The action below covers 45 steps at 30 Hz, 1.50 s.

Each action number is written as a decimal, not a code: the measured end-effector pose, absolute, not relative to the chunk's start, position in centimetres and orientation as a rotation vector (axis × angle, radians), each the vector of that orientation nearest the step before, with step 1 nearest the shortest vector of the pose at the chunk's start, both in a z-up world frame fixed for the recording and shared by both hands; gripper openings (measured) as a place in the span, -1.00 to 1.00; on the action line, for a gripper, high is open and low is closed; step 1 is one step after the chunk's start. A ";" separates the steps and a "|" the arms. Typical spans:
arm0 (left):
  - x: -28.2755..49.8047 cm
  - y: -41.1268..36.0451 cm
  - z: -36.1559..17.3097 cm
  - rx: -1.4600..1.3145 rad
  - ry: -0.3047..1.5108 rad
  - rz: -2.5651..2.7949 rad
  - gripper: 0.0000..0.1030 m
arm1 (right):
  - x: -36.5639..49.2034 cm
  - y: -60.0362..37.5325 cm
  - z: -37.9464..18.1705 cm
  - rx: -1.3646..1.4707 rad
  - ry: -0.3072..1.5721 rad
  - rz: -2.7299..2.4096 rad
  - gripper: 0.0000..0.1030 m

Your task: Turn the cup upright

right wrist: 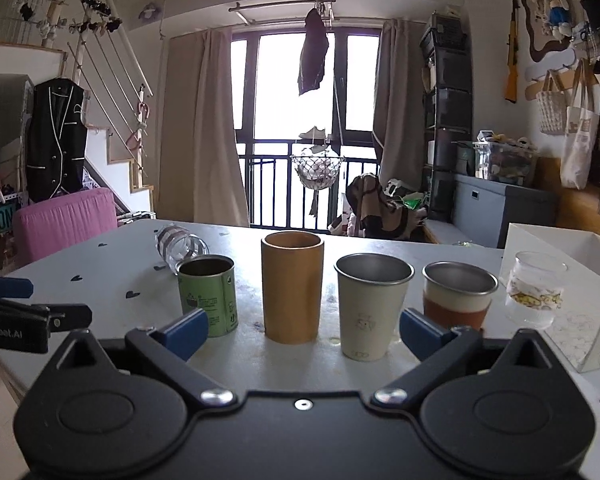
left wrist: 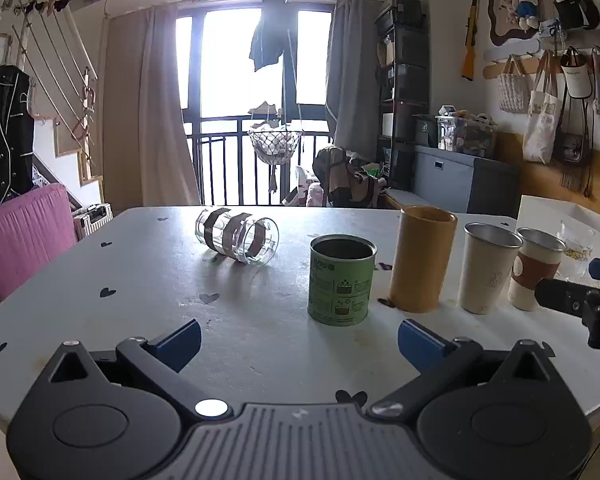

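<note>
A clear glass cup with dark bands point(left wrist: 237, 236) lies on its side on the white table point(left wrist: 140, 280), mouth toward the right front; it also shows in the right wrist view point(right wrist: 180, 245), partly hidden behind the green tin. My left gripper point(left wrist: 299, 342) is open and empty, well short of the cup, over the table's near part. My right gripper point(right wrist: 303, 332) is open and empty, in front of the row of upright cups. The right gripper's side shows at the right edge of the left wrist view.
Upright in a row: a green tin point(left wrist: 342, 280), a tall mustard cup point(left wrist: 424, 258), a cream metal cup point(left wrist: 488, 266), a cup with a brown sleeve point(left wrist: 538, 268), a small clear glass point(right wrist: 534, 288). A white box point(right wrist: 572, 292) stands at the right. The table's front edge is near.
</note>
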<state>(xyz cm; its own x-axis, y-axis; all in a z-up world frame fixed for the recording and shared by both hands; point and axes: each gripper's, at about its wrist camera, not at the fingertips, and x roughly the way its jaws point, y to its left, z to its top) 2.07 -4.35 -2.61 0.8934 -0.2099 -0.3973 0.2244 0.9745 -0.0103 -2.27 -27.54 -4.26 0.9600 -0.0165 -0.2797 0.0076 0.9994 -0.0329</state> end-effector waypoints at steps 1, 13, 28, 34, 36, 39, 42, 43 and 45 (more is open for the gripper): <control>1.9 -4.4 -2.5 0.038 0.402 -0.223 1.00 | -2.3 -27.5 -4.3 -0.031 0.282 -0.012 1.00; 1.0 -4.3 -1.3 0.051 0.352 -0.199 1.00 | -3.2 -27.5 -3.7 -0.029 0.254 -0.027 1.00; 0.6 -4.5 -1.2 0.052 0.351 -0.198 1.00 | -3.5 -27.6 -3.7 -0.028 0.249 -0.031 1.00; 0.6 -4.4 -1.3 0.050 0.351 -0.199 1.00 | -3.6 -27.6 -3.7 -0.029 0.247 -0.031 1.00; 0.5 -4.4 -1.3 0.051 0.351 -0.198 1.00 | -3.6 -27.6 -3.7 -0.029 0.247 -0.032 1.00; 0.5 -4.4 -1.3 0.051 0.351 -0.198 1.00 | -3.6 -27.6 -3.7 -0.029 0.247 -0.032 1.00; 0.5 -4.4 -1.3 0.051 0.351 -0.198 1.00 | -3.5 -27.6 -3.7 -0.029 0.247 -0.032 1.00; 0.5 -4.4 -1.3 0.051 0.351 -0.198 1.00 | -3.6 -27.6 -3.7 -0.029 0.247 -0.032 1.00; 0.5 -4.4 -1.3 0.050 0.351 -0.198 1.00 | -3.6 -27.6 -3.7 -0.029 0.247 -0.032 1.00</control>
<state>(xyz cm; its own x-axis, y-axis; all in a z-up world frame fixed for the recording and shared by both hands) 0.51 -4.38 -1.29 0.9199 -0.1839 -0.3464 0.2013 0.9794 0.0147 -3.59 -27.60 -3.75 0.9691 -0.0354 -0.2440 0.0282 0.9991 -0.0331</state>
